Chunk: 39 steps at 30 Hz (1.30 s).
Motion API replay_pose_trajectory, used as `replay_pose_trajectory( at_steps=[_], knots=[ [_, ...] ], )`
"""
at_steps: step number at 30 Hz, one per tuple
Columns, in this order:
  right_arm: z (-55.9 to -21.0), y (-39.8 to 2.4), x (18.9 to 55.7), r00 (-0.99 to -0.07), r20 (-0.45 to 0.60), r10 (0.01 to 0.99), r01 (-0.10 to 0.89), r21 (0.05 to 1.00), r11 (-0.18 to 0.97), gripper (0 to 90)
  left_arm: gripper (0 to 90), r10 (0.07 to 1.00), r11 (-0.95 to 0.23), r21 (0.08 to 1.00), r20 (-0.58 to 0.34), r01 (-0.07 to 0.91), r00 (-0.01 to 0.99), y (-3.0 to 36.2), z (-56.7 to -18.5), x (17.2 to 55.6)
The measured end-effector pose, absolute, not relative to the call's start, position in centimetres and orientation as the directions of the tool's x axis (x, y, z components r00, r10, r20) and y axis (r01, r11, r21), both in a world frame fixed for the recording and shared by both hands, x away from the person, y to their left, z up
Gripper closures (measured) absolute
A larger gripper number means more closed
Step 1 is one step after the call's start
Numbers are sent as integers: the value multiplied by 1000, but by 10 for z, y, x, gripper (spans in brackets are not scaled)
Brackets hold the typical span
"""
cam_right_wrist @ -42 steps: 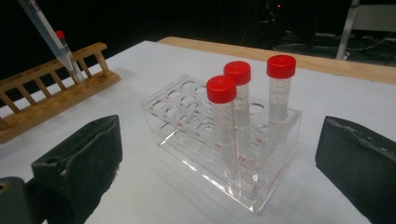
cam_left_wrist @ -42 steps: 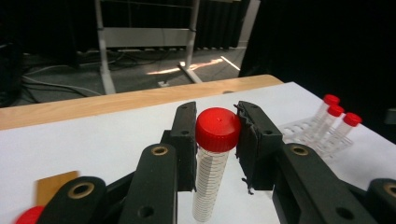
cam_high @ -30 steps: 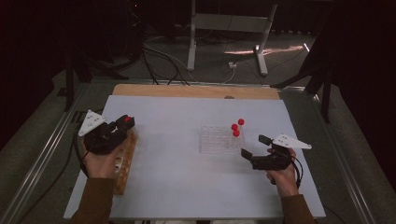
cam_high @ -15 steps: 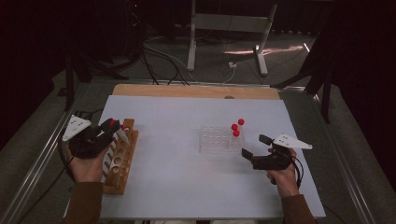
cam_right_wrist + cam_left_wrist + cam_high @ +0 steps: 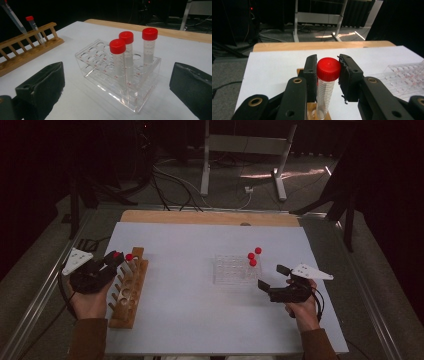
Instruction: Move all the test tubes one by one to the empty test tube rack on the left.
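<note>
My left gripper [image 5: 114,258] is shut on a clear tube with a red cap [image 5: 328,69], its pads pressing the cap from both sides. The held tube slants down, its lower end at the wooden rack [image 5: 127,292], which lies at the table's left. A second red-capped tube [image 5: 129,257] stands in that rack's far end. At the centre right, a clear plastic rack [image 5: 231,270] holds three red-capped tubes [image 5: 126,37]. My right gripper [image 5: 272,276] is just right of it, open, its jaws wide apart and nothing between them.
The white table top [image 5: 200,320] ends in a wooden strip [image 5: 210,217] at the far side. Beyond it, a dark floor carries cables and a metal stand [image 5: 240,150]. A person's hands and brown sleeves come in from the bottom edge.
My left gripper has carried the tube to the left and a little down, from above the wooden rack to its left side. The right gripper has stayed put.
</note>
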State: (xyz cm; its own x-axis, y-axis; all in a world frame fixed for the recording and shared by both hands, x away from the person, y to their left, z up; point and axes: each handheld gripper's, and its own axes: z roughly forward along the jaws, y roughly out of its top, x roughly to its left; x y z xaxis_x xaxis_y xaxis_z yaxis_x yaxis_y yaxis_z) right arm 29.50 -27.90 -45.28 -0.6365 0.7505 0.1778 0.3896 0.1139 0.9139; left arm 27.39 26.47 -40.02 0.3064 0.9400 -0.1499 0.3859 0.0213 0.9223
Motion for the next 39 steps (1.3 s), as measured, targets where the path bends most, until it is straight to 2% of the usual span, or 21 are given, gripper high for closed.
replay_pose_trajectory(
  at_steps=[7, 17, 31, 34, 39],
  knots=[
    [-453, -278, 295, -640, 176, 748, 391, 913, 120, 0, 702, 942, 11, 906, -153, 424, 301, 263, -416, 276],
    [-453, -277, 295, -645, 175, 743, 389, 913, 123, 0, 701, 947, -55, 871, -108, 488, 301, 256, -430, 283],
    [-453, -277, 295, -647, 175, 743, 388, 913, 123, 0, 693, 947, -65, 851, -112, 521, 302, 258, -438, 285],
    [-454, -276, 295, -646, 175, 743, 388, 913, 122, 0, 637, 946, -65, 856, -111, 513, 304, 257, -436, 284],
    [-454, -277, 295, -644, 176, 744, 389, 913, 121, 0, 457, 938, -19, 888, -144, 460, 316, 254, -426, 275]
  ],
)
